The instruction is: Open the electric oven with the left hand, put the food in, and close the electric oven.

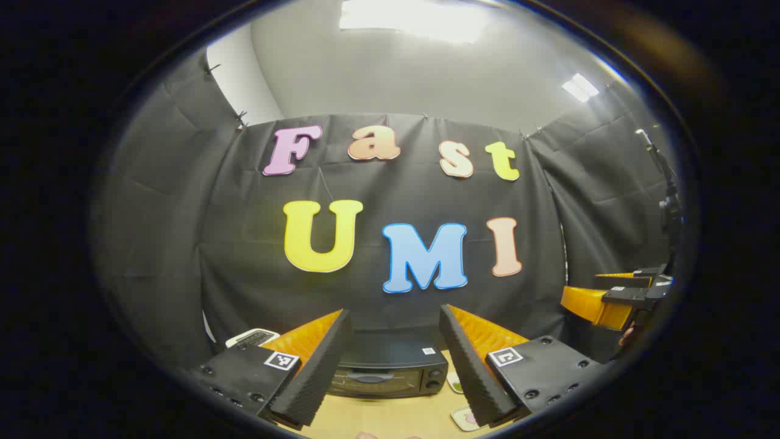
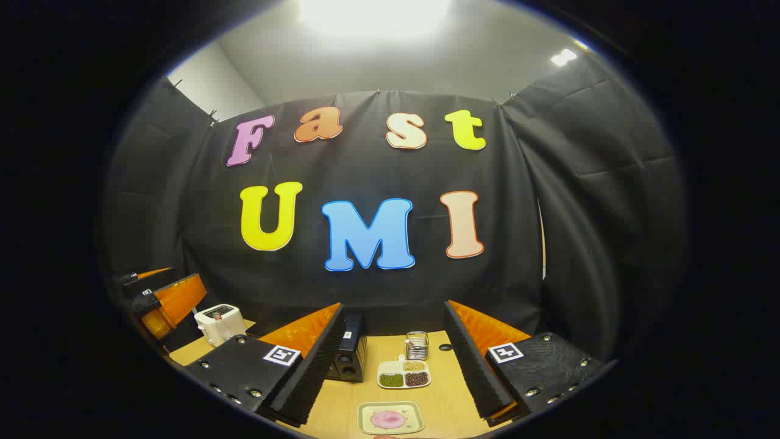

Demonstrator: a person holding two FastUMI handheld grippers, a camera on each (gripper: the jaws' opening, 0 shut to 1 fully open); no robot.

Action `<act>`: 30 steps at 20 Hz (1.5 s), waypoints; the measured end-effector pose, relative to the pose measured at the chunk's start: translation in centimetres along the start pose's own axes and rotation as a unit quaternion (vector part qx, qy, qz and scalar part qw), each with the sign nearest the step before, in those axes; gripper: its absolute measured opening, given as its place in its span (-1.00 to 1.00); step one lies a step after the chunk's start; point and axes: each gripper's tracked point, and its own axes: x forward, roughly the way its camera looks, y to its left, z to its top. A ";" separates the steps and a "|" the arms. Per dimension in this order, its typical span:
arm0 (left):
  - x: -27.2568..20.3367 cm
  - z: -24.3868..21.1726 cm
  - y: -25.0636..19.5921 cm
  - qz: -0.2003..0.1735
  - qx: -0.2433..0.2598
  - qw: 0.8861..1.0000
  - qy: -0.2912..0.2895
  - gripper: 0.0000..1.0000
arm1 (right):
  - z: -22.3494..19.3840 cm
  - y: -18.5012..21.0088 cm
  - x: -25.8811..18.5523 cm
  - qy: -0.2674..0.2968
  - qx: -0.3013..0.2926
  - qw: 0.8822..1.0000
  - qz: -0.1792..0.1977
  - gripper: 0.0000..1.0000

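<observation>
A black electric oven (image 1: 390, 369) stands at the back of the wooden table with its door closed, ahead of my left gripper (image 1: 395, 366), which is open and holds nothing. Its right end (image 2: 350, 356) also appears in the right gripper view. A pink piece of food lies on a pale square plate (image 2: 390, 418) near the table's front, between the fingers of my right gripper (image 2: 393, 369), which is open and empty. The right gripper (image 1: 615, 299) is at the far right of the left gripper view; the left gripper (image 2: 164, 296) sits at the far left of the right gripper view.
A white divided tray (image 2: 403, 373) of beans and grains lies behind the plate, with a small metal basket (image 2: 417, 345) beyond it. A white toaster (image 2: 218, 323) stands left of the oven. The plate's edge (image 1: 466, 418) shows right of the oven.
</observation>
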 end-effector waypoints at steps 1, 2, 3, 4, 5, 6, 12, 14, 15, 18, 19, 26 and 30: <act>0.2 -0.3 0.0 -0.003 -0.003 1.000 0.001 1.00 | -0.1 0.2 0.2 0.000 0.001 1.000 0.000 0.93; 0.2 -0.7 0.2 -0.003 -0.004 1.000 0.005 1.00 | -0.2 0.4 0.3 0.001 0.003 1.000 0.000 0.93; 0.4 -1.0 0.3 -0.005 -0.005 1.000 0.010 1.00 | -0.1 0.5 0.4 0.001 0.003 1.000 0.000 0.93; 0.6 -1.1 0.2 -0.008 -0.007 1.000 0.011 1.00 | -0.2 0.5 0.6 0.001 0.000 1.000 -0.001 0.93; 0.8 -1.0 0.1 -0.009 -0.007 1.000 0.008 0.97 | -0.2 0.6 0.7 0.000 -0.004 1.000 -0.003 0.93; 0.8 -1.0 0.1 -0.012 -0.007 1.000 0.005 0.94 | -0.3 0.6 0.8 -0.001 -0.007 1.000 -0.003 0.93; 1.9 -0.9 -0.5 -0.021 0.005 1.000 0.000 1.00 | -0.3 0.8 1.7 -0.004 -0.008 1.000 0.003 0.93; 2.2 -1.1 -0.4 -0.019 0.009 1.000 0.000 1.00 | -0.7 0.6 1.9 -0.001 -0.007 1.000 0.003 0.93; 2.5 -1.5 -0.5 -0.019 0.010 1.000 0.005 1.00 | -0.8 0.4 2.0 0.002 -0.006 1.000 0.001 0.93; 4.0 -4.6 -0.6 -0.021 0.014 0.999 0.040 0.97 | -1.9 0.0 2.4 0.016 -0.004 1.000 0.000 0.93; 4.4 -5.7 -0.4 -0.019 0.016 0.998 0.052 0.96 | -2.3 -0.1 2.6 0.021 -0.003 1.000 0.000 0.93; 9.3 -14.1 0.6 -0.019 -0.002 0.989 0.144 0.86 | -3.8 -1.0 4.2 0.045 -0.003 0.999 -0.006 0.93; 12.9 -18.7 1.4 -0.012 0.013 0.984 0.178 1.00 | -4.6 -1.1 4.7 0.057 -0.002 0.998 -0.008 0.93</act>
